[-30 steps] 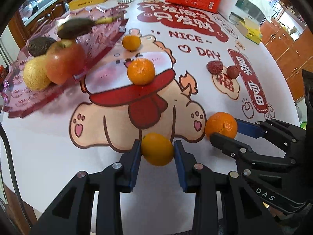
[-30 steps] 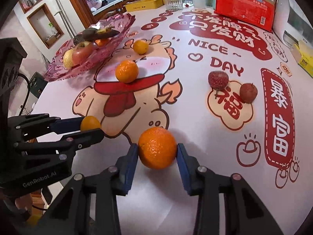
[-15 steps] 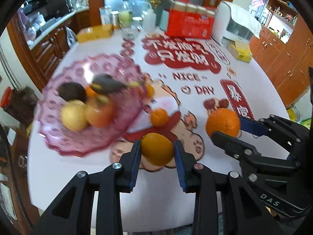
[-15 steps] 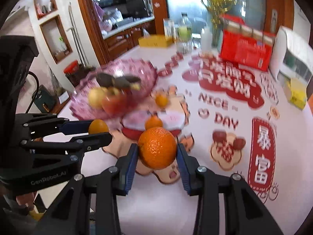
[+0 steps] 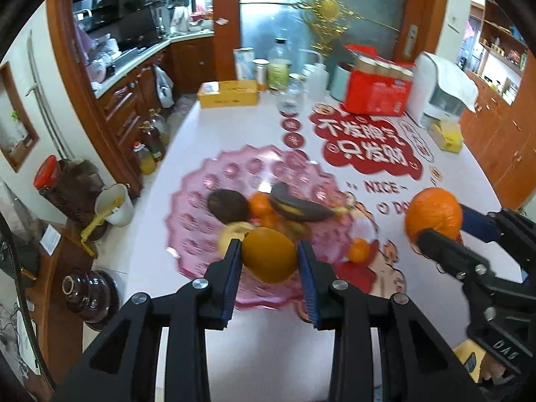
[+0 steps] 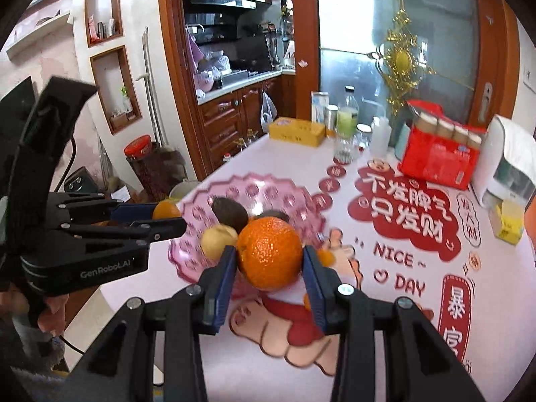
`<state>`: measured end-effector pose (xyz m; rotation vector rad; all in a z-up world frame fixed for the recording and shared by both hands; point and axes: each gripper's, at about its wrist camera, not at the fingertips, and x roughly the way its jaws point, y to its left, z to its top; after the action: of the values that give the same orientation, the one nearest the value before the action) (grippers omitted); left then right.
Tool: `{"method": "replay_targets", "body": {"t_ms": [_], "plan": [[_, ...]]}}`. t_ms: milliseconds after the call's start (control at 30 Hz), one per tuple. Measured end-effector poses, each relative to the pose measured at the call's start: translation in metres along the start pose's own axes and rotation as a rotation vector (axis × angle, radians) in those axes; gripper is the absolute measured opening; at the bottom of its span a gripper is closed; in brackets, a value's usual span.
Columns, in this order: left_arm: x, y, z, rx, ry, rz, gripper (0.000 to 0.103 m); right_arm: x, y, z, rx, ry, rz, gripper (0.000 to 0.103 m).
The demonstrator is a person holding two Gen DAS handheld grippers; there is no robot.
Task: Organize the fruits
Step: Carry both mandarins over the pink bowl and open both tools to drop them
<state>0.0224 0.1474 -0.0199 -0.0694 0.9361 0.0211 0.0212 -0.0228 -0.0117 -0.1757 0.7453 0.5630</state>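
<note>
My left gripper (image 5: pixel 269 264) is shut on a small orange (image 5: pixel 269 259) and holds it high above the near rim of the pink fruit plate (image 5: pixel 201 207). My right gripper (image 6: pixel 269 264) is shut on a large orange (image 6: pixel 269 258), held in the air over the table to the right of the plate (image 6: pixel 284 191). The right gripper with its orange (image 5: pixel 433 212) shows at the right of the left wrist view. The left gripper with its orange (image 6: pixel 165 210) shows at the left of the right wrist view. The plate holds a banana (image 5: pixel 301 206), an avocado (image 5: pixel 227 205), a pear (image 6: pixel 216 241) and more fruit.
A small mandarin (image 5: pixel 358 249) lies on the table (image 5: pixel 254 361) just right of the plate. At the back stand a yellow box (image 5: pixel 229 93), bottles (image 5: pixel 279 67), a red pack (image 5: pixel 377 95) and a white appliance (image 5: pixel 442 90). The floor drops away left of the table.
Both grippers have risen well above the table with their oranges and swung left toward the pink plate. The plate now sits directly ahead in both views.
</note>
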Motion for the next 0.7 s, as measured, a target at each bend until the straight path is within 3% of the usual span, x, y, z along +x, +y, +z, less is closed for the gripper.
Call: {"method": "replay_targets", "body": {"t_ms": [267,700], "plan": [[0.015,0.055,0.025,-0.005,-0.012,0.039,0.032,0.033,0.021,0.037,0.022,-0.018,-0.023,0.04],[0.09,0.071,0.039,0.059,0.08,-0.008,0.032,0.125,0.037,0.036,0.08,0.137,-0.062,0.04]]}}
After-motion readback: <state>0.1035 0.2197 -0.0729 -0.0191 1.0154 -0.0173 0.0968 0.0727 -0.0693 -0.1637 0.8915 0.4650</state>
